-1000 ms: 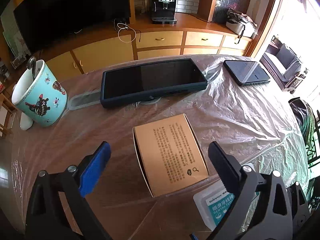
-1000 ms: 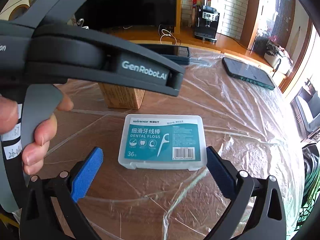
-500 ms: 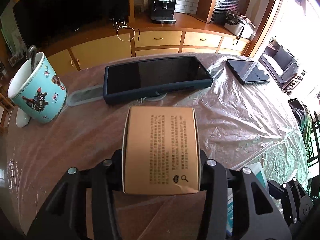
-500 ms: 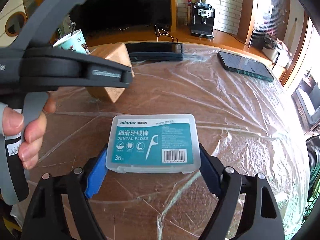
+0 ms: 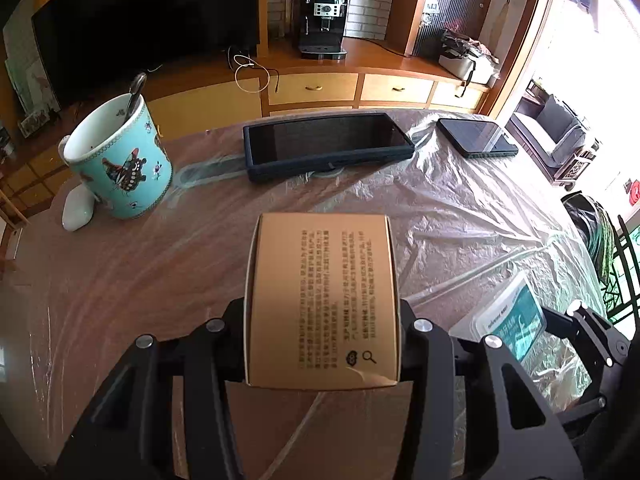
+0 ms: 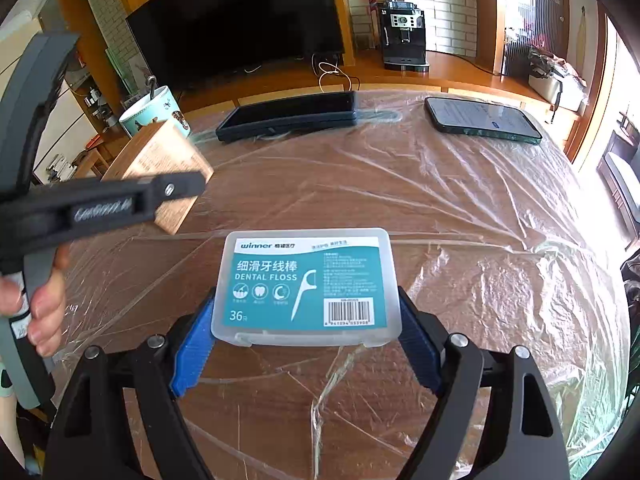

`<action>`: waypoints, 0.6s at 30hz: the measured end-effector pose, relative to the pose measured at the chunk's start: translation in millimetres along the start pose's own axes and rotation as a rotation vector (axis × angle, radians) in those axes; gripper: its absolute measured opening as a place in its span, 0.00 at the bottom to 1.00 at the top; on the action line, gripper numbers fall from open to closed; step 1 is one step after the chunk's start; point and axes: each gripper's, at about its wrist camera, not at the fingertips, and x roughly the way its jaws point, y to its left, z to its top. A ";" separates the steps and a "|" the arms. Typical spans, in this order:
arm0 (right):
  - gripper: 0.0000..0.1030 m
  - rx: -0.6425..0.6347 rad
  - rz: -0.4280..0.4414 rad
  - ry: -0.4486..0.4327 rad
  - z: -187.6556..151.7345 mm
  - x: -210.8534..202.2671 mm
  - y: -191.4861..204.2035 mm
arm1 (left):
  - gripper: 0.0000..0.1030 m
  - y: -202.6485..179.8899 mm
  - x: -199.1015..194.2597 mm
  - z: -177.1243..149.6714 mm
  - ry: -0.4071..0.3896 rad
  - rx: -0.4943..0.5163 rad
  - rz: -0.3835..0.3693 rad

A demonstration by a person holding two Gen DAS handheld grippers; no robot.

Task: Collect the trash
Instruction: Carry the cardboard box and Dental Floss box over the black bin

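My left gripper (image 5: 322, 340) is shut on a brown cardboard box (image 5: 324, 296) with black print and holds it above the plastic-covered table (image 5: 120, 280). The box also shows in the right wrist view (image 6: 160, 168), raised at the left. My right gripper (image 6: 306, 320) is shut on a clear dental floss box (image 6: 306, 284) with a teal label; its blue pads (image 6: 194, 344) press both short sides. The floss box also shows at the lower right of the left wrist view (image 5: 508, 316).
A teal patterned mug (image 5: 120, 160) with a spoon stands at the left by a small white object (image 5: 78, 210). A dark tablet (image 5: 328, 146) and a phone (image 5: 476, 136) lie at the table's far side. A cabinet with a coffee machine (image 5: 322, 20) stands behind.
My left gripper closed on the cardboard box and lifted it, moving left. My right gripper moved forward and closed on the dental floss box.
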 end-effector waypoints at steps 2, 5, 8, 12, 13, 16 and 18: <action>0.79 -0.005 0.001 0.000 -1.0 -2.7 0.7 | 0.47 -3.1 -4.9 -8.1 0.003 0.021 0.003; 0.78 -0.016 0.004 -0.001 -2.8 -7.2 1.7 | 0.47 -6.8 -12.4 -20.1 0.005 0.046 0.002; 0.79 -0.028 0.011 -0.008 -5.6 -14.7 4.3 | 0.47 -8.7 -21.8 -33.1 0.001 0.064 -0.007; 0.79 -0.042 0.046 -0.018 -11.3 -27.2 7.5 | 0.47 -10.0 -37.8 -49.8 -0.019 0.074 -0.018; 0.79 -0.050 0.049 -0.020 -13.0 -29.9 8.7 | 0.47 -10.2 -41.1 -53.5 -0.023 0.073 -0.024; 0.79 -0.069 0.059 -0.031 -19.9 -39.6 12.8 | 0.47 -8.1 -52.7 -66.4 -0.037 0.064 -0.042; 0.79 -0.075 0.069 -0.036 -24.2 -44.9 14.4 | 0.47 -7.3 -59.2 -75.1 -0.045 0.057 -0.052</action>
